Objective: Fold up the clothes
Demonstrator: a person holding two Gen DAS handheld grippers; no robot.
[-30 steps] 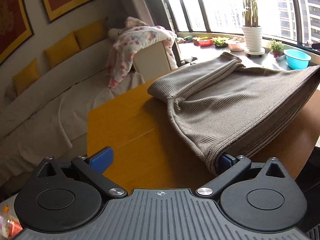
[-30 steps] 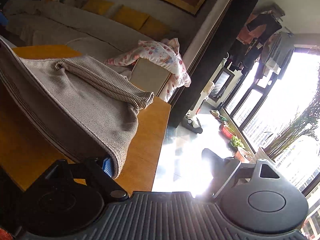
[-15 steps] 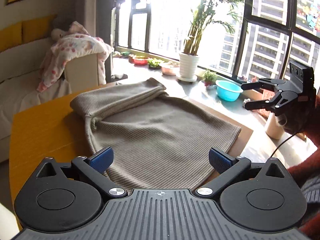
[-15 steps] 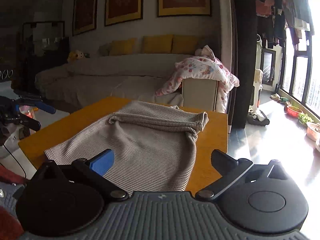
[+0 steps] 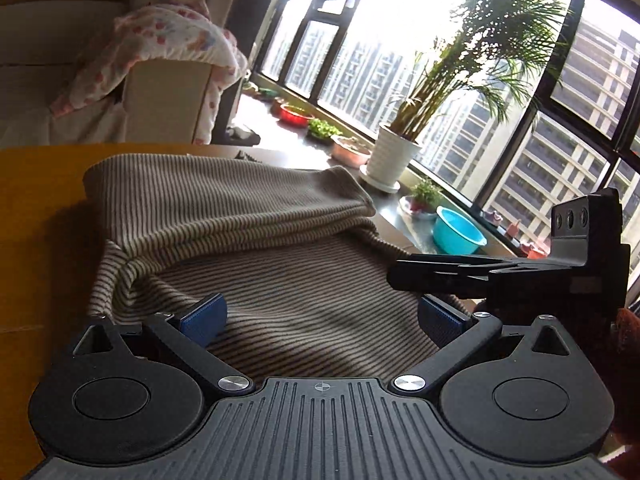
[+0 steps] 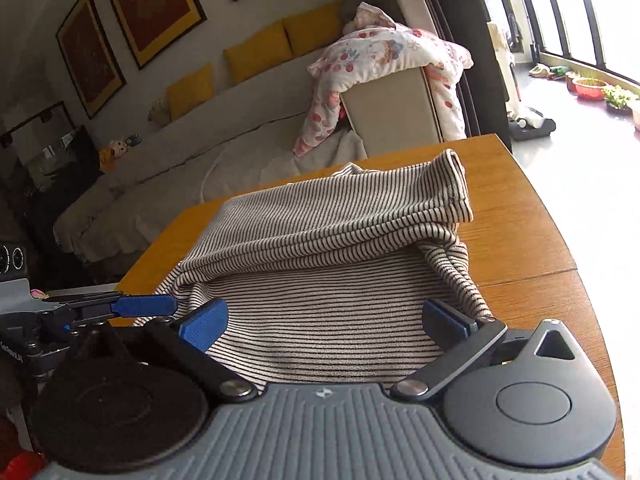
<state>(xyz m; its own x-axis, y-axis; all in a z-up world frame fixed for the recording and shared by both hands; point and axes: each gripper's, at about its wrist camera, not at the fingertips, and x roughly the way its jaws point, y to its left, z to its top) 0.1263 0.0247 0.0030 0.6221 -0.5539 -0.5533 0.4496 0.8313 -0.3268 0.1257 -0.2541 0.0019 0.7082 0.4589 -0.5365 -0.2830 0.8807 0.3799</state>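
**Both claws open over the near hem, garment running away from you**

Your left claw (image 5: 320, 314) stands wide open with nothing between its 2 blue pads, poised low over the near edge of the striped garment (image 5: 256, 248). Your right claw (image 6: 324, 320) is likewise spread wide and holds nothing; its right pad sits close by the garment's bunched right corner, though you cannot tell whether it touches the cloth. In the right wrist view your left claw (image 6: 146, 306) shows at the far left, just beside the garment's near-left corner, so the 2 claws sit side by side along the same hem.

The garment lies on the wooden counter (image 6: 520, 216), directly ahead of both claws, with flat cloth nearest you. Farther off, a folded band, probably the sleeves, runs crosswise from left to right and ends in a cuff (image 6: 456, 184) on the right side. That crosswise band is the long axis that matters.

Neither claw is clearly nearer; each has its own corner of the near hem. The likely next move is to pinch both corners and carry them forward over the band, keeping the hem level
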